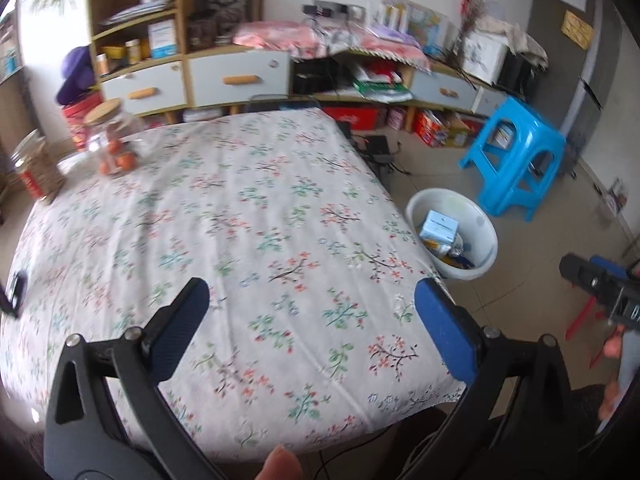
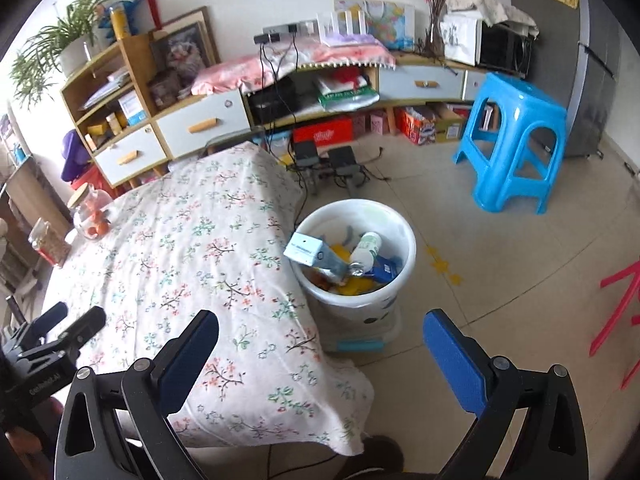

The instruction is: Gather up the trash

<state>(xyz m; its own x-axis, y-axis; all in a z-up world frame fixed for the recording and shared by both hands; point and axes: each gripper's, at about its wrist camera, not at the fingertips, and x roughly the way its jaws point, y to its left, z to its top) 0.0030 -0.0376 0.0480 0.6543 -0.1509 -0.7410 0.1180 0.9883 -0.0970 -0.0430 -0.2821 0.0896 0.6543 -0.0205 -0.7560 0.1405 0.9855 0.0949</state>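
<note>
With both grippers hanging over the near edge of the table [image 1: 248, 216], I see my left gripper [image 1: 316, 320] spread wide with nothing between its fingers, and my right gripper [image 2: 320, 350] just as wide and empty. The trash — a box [image 2: 306, 250], a bottle [image 2: 366, 248], wrappers — lies in the white bin [image 2: 404, 240] on the floor, touching the tablecloth's right side.
</note>
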